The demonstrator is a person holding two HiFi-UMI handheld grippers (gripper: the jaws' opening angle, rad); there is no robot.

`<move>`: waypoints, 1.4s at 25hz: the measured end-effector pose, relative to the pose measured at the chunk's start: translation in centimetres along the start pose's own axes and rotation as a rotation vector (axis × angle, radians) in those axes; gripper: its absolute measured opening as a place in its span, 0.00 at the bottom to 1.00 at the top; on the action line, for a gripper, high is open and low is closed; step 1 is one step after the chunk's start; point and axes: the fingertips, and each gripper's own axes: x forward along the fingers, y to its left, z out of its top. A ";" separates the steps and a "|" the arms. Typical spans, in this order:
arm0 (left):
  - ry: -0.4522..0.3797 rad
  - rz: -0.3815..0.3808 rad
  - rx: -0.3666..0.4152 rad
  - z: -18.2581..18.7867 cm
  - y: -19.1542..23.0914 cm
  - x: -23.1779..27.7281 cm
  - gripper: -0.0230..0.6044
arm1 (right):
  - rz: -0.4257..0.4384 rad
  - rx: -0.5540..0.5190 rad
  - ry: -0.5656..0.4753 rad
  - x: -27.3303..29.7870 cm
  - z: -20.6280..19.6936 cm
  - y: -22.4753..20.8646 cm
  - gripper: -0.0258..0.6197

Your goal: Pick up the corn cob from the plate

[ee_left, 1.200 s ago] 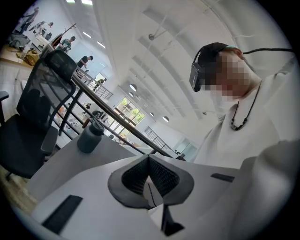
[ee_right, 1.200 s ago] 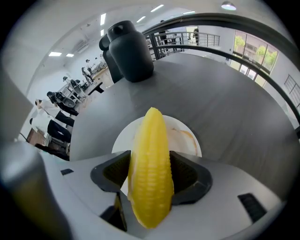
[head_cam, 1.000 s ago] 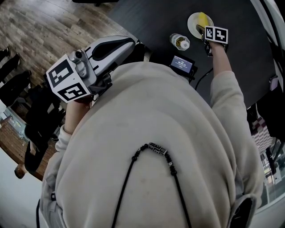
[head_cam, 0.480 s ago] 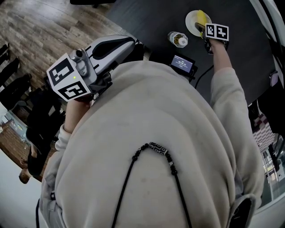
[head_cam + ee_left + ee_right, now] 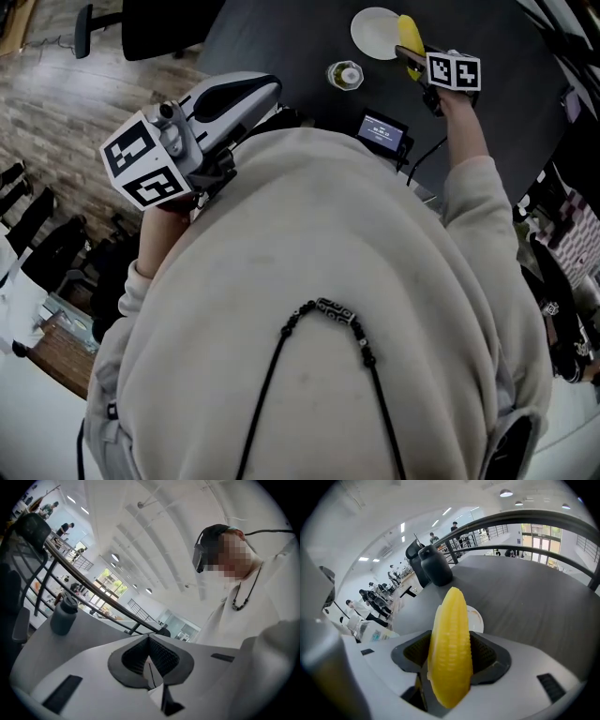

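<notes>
My right gripper (image 5: 414, 58) is shut on the yellow corn cob (image 5: 407, 39), held just right of the white plate (image 5: 373, 32) at the far side of the dark table (image 5: 281, 37). In the right gripper view the corn cob (image 5: 449, 630) stands upright between the padded jaws of the right gripper (image 5: 451, 663), with the plate (image 5: 477, 618) bare behind it. My left gripper (image 5: 246, 94) is held up by the left shoulder, off the table. The left gripper (image 5: 151, 668) is shut on nothing and faces back at the person.
A small bottle (image 5: 345, 75) stands left of the plate, and a small device with a lit screen (image 5: 381, 131) lies nearer me with a cable. A dark flask (image 5: 436, 567) stands farther along the table. An office chair (image 5: 155, 28) sits at the table's left edge.
The corn cob has come off the plate in my right gripper and now sits to the plate's right. The head view has shifted. My left gripper has stayed put.
</notes>
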 end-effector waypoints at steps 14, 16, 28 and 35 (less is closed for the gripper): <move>0.140 -0.289 0.100 0.8 -3.7 7.4 0.04 | -0.053 0.136 -0.300 -15.7 -4.1 2.3 0.44; 0.162 -0.323 0.108 0.8 -4.1 8.3 0.04 | -0.047 0.154 -0.366 -18.0 -3.7 3.8 0.44; 0.205 -0.462 0.173 1.7 -6.2 9.5 0.04 | -0.026 0.024 -0.732 -31.2 3.3 15.6 0.44; 0.193 -0.497 0.197 2.5 -6.8 9.7 0.04 | -0.016 -0.097 -0.808 -34.5 6.4 19.4 0.44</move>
